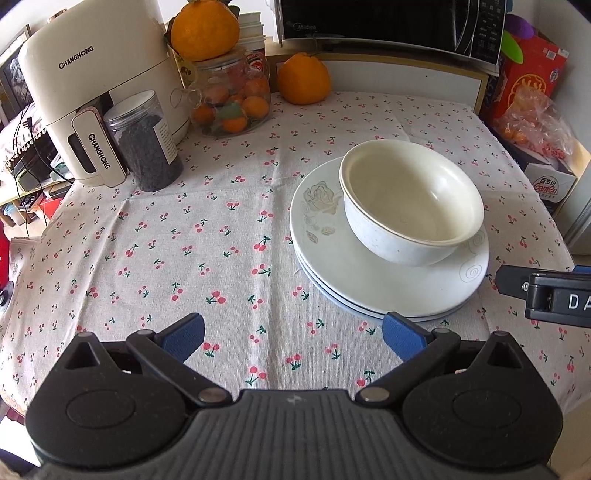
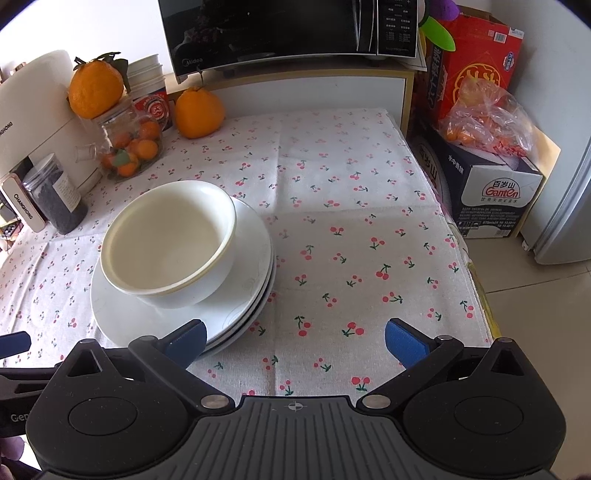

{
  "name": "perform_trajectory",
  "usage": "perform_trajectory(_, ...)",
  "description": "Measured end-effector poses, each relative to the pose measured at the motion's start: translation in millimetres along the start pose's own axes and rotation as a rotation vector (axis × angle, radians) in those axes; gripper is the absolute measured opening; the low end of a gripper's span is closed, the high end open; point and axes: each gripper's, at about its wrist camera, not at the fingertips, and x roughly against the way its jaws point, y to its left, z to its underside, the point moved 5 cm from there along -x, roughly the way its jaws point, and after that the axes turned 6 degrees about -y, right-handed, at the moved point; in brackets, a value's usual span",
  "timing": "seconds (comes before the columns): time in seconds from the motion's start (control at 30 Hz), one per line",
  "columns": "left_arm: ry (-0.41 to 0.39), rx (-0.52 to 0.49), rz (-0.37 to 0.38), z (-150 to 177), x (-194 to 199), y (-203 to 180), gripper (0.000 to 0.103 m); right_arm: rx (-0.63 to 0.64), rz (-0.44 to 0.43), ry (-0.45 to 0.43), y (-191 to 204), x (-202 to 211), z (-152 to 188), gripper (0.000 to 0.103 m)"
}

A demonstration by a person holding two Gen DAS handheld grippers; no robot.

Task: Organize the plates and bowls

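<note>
Nested white bowls [image 1: 410,206] stand on a stack of white plates [image 1: 332,266] on the cherry-print tablecloth. In the right wrist view the bowls [image 2: 170,240] and plates [image 2: 122,314] lie at front left. My left gripper [image 1: 293,332] is open and empty, hovering near the table's front, its right fingertip close to the plates' near rim. My right gripper [image 2: 295,339] is open and empty, its left fingertip just over the plates' near edge. The right gripper's body shows at the right edge of the left wrist view [image 1: 546,291].
A cream air fryer [image 1: 92,96], a dark-filled jar [image 1: 144,140], a glass jar of small oranges [image 1: 232,99] and a loose orange [image 1: 303,77] stand at the back left. A microwave [image 1: 388,22] sits on a shelf behind. Boxes and a bag [image 2: 484,122] stand right of the table's edge.
</note>
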Motion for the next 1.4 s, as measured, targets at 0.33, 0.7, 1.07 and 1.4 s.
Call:
perform_trajectory(0.33,0.001,-0.001,0.003,0.3,-0.4,0.7,0.103,0.002,0.004,0.002,0.7,-1.1,0.6,0.103)
perform_trajectory(0.7,0.003,-0.004,0.007,0.5,-0.2,-0.2,0.103,0.005,0.005,0.004,0.9,-2.0,1.3,0.103)
perform_trajectory(1.07,0.008,-0.008,0.012,0.8,-0.6,-0.7,0.103,0.004,0.005,0.004,1.1,-2.3,1.2,0.103)
perform_trajectory(1.4,0.007,-0.011,0.013,1.1,0.2,-2.0,0.103,0.005,0.006,0.005,0.9,-2.8,1.6,0.103)
